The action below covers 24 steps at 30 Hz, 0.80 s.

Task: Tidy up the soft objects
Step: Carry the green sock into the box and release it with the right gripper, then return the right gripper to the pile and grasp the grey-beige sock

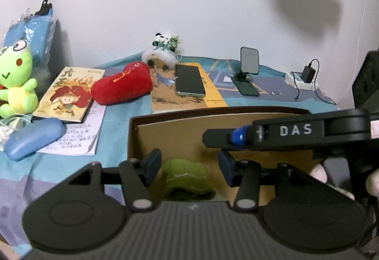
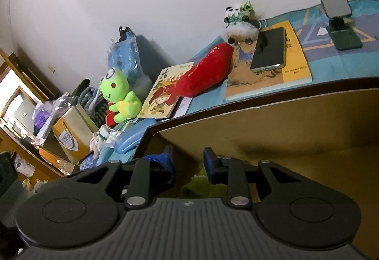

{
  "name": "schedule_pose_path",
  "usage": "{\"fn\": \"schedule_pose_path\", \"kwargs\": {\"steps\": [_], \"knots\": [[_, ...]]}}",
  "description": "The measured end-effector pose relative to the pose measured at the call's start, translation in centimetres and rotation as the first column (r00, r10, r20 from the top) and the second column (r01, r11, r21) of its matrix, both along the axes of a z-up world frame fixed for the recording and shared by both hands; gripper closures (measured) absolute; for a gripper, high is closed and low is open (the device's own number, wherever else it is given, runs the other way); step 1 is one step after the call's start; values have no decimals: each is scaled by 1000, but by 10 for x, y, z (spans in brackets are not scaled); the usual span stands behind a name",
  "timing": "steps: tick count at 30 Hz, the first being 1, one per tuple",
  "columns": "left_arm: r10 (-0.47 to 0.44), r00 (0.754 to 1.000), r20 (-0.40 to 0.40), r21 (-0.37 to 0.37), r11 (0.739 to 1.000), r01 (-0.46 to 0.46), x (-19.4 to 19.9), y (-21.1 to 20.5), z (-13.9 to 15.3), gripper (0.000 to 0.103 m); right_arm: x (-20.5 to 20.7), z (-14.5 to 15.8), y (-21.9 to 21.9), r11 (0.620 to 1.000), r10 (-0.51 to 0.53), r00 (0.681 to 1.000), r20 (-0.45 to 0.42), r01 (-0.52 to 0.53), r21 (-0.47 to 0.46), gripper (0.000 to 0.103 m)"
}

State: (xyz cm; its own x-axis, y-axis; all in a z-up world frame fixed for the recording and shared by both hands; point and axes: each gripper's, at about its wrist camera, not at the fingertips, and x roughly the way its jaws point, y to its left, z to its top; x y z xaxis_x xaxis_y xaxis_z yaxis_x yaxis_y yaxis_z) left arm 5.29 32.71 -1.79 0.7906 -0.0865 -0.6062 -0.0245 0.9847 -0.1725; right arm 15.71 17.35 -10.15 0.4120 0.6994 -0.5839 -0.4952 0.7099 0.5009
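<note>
An open cardboard box stands on the blue bedspread. A green fuzzy soft thing lies on the box floor. My left gripper is open astride it, and the pads do not press on it. My right gripper reaches in from the right just above. In the right wrist view my right gripper is open inside the box, with the green thing below the gap and nothing gripped. A green frog plush, a red plush and a panda plush lie outside the box.
Behind the box are two books, the right one with a phone on it. There is also a phone stand, a charger, a blue case on a paper sheet, and a blue bagged item. The wall is close behind.
</note>
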Motion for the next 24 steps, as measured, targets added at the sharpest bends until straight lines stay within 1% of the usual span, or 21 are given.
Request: {"fn": "schedule_pose_path", "kwargs": {"steps": [4, 7, 15, 21, 24], "knots": [[-5, 1000, 15, 4, 1000, 5, -13, -9, 10, 53, -6, 10, -7, 1000, 1, 1000, 15, -2, 5, 92], [-21, 999, 29, 12, 1000, 21, -26, -19, 19, 53, -16, 19, -17, 1000, -2, 1000, 25, 1, 27, 92], [-74, 996, 54, 65, 995, 71, -64, -60, 38, 53, -53, 39, -49, 995, 1, 998, 58, -6, 96, 92], [-105, 994, 43, 106, 989, 100, -95, -97, 45, 52, -83, 46, -79, 991, 11, 997, 71, -21, 130, 92], [-119, 992, 30, 109, 987, 115, -108, -114, 45, 52, -97, 47, -96, 989, 18, 998, 62, -27, 143, 92]]}}
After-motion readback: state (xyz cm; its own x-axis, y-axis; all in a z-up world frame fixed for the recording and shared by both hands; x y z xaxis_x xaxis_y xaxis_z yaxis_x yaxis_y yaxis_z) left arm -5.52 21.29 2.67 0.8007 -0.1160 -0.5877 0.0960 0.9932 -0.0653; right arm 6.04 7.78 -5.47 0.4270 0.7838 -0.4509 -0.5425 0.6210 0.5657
